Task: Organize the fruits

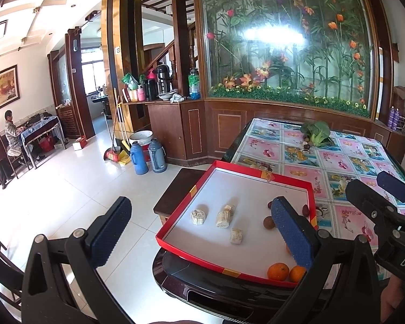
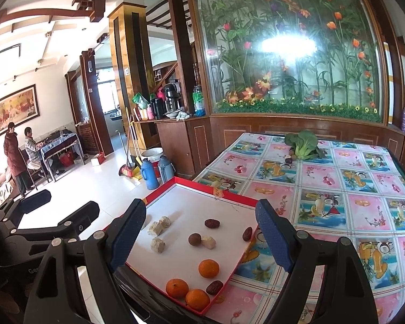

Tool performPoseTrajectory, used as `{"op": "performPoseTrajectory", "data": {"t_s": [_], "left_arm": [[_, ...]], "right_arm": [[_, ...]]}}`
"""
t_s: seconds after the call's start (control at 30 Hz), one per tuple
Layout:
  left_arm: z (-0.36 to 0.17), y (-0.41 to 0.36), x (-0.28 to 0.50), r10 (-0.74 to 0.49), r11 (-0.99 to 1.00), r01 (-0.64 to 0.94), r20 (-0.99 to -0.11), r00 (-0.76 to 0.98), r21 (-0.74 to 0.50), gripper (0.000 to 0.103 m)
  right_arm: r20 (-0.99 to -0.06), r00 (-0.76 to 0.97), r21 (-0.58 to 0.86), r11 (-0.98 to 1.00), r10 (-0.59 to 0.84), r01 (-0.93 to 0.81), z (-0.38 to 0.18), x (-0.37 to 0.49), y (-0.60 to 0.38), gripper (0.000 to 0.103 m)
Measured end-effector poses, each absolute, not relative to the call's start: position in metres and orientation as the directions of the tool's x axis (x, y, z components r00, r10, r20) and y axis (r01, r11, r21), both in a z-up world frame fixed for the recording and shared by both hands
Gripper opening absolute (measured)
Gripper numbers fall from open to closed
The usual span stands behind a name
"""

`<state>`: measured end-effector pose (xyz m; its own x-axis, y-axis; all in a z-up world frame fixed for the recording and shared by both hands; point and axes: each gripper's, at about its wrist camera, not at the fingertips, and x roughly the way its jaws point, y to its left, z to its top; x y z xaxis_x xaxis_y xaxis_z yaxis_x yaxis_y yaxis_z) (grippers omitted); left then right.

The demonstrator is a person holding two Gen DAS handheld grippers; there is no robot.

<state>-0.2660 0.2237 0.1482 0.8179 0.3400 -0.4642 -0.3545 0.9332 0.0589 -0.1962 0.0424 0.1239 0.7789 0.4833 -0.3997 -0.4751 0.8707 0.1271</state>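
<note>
A shallow red box with a white floor sits on the table's near left corner. In it lie three oranges, red dates, a brown round fruit and several pale cut chunks. My left gripper is open and empty, held above the box's left side. My right gripper is open and empty above the box; it also shows in the left wrist view. A leafy green vegetable with small dark fruits beside it lies at the table's far side.
The table has a pink and blue fruit-pattern cloth. A dark stool stands under the box's left corner. Two thermos flasks and a broom stand on the tiled floor. A wooden partition with a flower panel is behind. Two people are at far left.
</note>
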Motion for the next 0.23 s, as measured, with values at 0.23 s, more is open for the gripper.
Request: {"op": "performPoseTrajectory", "data": {"t_s": [0.23], "left_arm": [[0.147,0.2252,-0.262,0.334,0.935,-0.349,-0.469,0.817,0.059,0.103]], "right_arm": [[-0.4,0.78,0.127,0.872,0.482,-0.473,0.1241,-0.1963,0.042,0.083]]}}
